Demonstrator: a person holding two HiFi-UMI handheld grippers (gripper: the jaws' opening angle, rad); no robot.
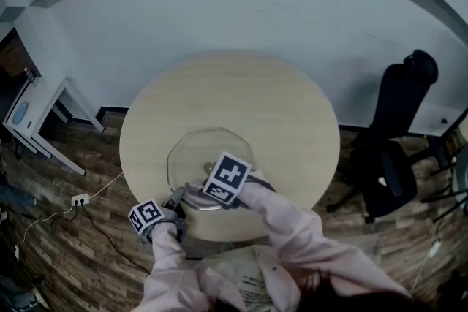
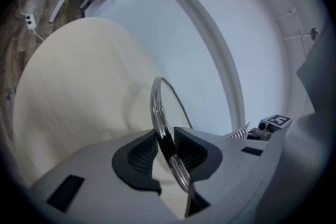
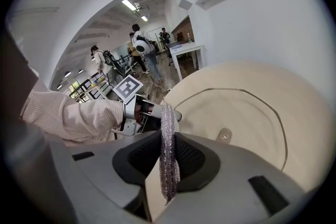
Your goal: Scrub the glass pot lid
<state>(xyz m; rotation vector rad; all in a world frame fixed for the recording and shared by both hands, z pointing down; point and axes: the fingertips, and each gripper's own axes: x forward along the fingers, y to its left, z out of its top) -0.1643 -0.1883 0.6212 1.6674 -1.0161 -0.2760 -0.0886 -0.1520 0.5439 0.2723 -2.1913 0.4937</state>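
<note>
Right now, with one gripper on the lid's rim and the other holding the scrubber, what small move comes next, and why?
Probably ease the right gripper down so the silvery mesh scrubber it grips presses the round glass pot lid just inside its metal rim, then stroke toward the centre. The left gripper clamps that rim, so the lid should hold steady.

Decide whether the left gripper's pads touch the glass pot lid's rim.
Touching. The left gripper view shows the left gripper with its pads pressed against both sides of the glass pot lid at its metal rim, with no gap.
</note>
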